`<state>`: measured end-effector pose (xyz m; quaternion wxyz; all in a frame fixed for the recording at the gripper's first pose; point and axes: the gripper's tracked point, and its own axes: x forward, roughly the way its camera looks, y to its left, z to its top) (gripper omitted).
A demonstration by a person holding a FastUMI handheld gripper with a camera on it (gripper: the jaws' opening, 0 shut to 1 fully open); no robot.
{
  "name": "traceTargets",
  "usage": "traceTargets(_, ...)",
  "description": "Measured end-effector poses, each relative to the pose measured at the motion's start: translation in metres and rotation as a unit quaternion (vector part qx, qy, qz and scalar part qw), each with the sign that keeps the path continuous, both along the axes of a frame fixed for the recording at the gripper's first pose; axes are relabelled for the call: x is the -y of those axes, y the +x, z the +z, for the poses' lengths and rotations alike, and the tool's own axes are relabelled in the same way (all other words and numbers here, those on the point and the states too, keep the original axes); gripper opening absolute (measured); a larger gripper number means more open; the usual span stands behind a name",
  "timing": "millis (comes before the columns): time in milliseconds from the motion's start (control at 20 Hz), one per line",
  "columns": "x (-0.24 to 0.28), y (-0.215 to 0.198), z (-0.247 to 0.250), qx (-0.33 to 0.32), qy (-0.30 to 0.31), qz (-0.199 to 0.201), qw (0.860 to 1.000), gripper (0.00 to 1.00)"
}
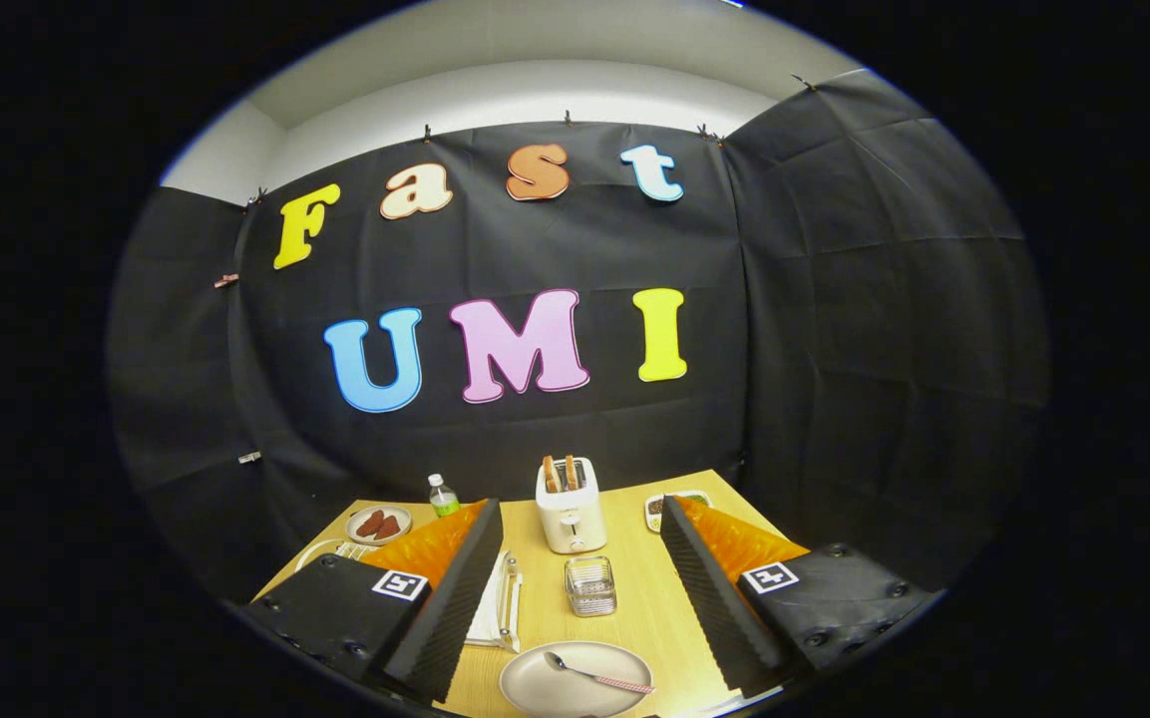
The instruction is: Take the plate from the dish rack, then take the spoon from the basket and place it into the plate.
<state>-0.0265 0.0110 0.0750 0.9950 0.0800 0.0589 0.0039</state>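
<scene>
Your camera rides on the gripper (575, 598) and looks forward along the jaws, which stand wide apart at the bottom of the view. It sits high above the bench (644, 598), tilted down across it toward the far edge and the booth wall. The near edge lies just below you; the toaster (571, 504) stands mid-bench, well ahead.

Wooden table (634, 598), pale yellow-tan. Plate (535, 688) beige-grey; spoon (599, 678) in it has a silver bowl and a pink-and-white patterned handle. Basket (590, 585) clear with a fine silver grid. Toaster (571, 511) cream-white, brown toast in its slots. Gripper (575, 588) fingers (455, 598) black, ribbed, backed in orange, each with a black-and-white square marker. Bottle (443, 496) clear with a green label, white cap.
</scene>
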Motion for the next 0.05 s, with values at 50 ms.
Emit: traceTargets(50,-0.0012,0.0013,0.0013,0.002,0.0,-0.001,1.0,0.98)
